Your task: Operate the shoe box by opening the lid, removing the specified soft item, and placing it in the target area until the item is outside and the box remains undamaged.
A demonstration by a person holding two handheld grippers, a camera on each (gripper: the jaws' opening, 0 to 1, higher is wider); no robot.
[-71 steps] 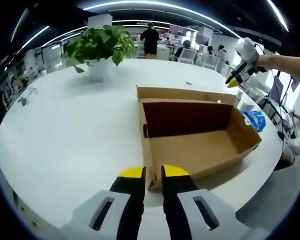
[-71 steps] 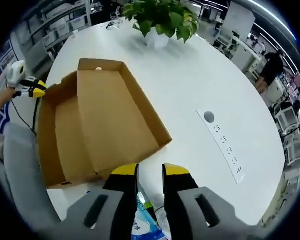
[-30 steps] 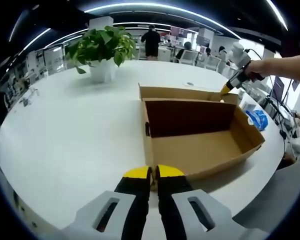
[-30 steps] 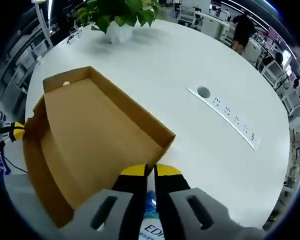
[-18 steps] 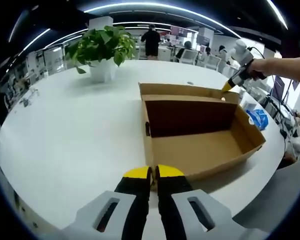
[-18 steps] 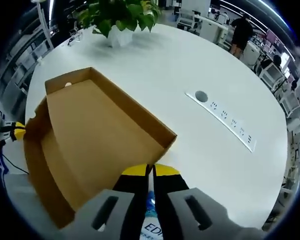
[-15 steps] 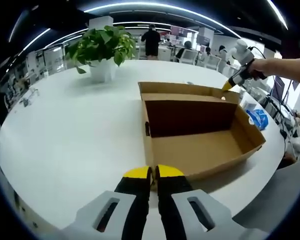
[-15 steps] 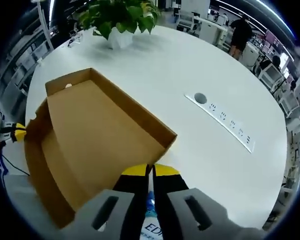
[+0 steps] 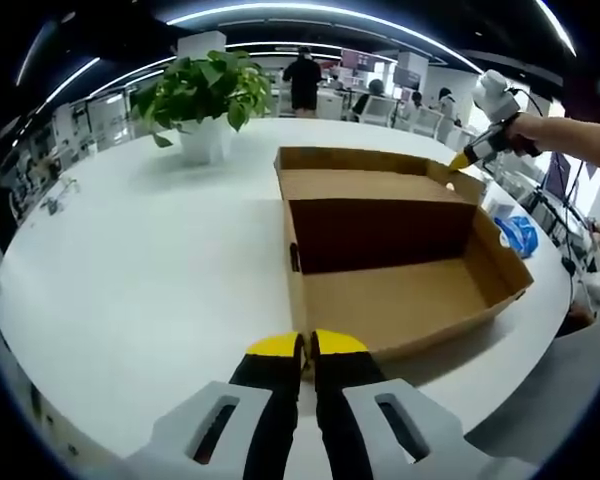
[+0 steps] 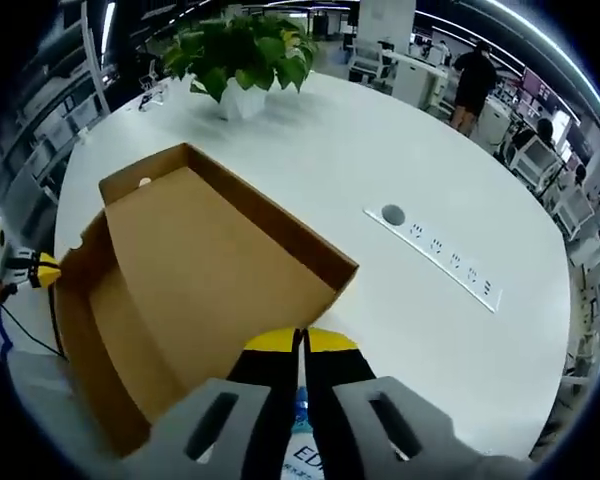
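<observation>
My left hand-held gripper sits low at the near end of the cardboard shoe box, its yellow-tipped jaws drawn together and clamped on the box's near corner edge. The box stands open on the round white desk; its brown floor shows bare in the left gripper view. The hinged lid is raised at the far long side, tilted up and back, with a small round hole near its far corner. My right hand-held gripper has its jaws pressed together on the lid's free edge; in the left gripper view the same tool comes in from the upper right, held by my bare forearm, which reaches down at a slant to the lid's far corner. In the right gripper view, the lid's inner face spreads out ahead of the jaws, and my left tool shows small at the far left edge. A blue-and-white soft packet lies on the desk just beside the box's right-hand wall, outside it; in the right gripper view a strip of it shows below the jaws. A potted green plant stands well apart from the box, and a white power strip is set into the desk top. People stand in the office behind.
</observation>
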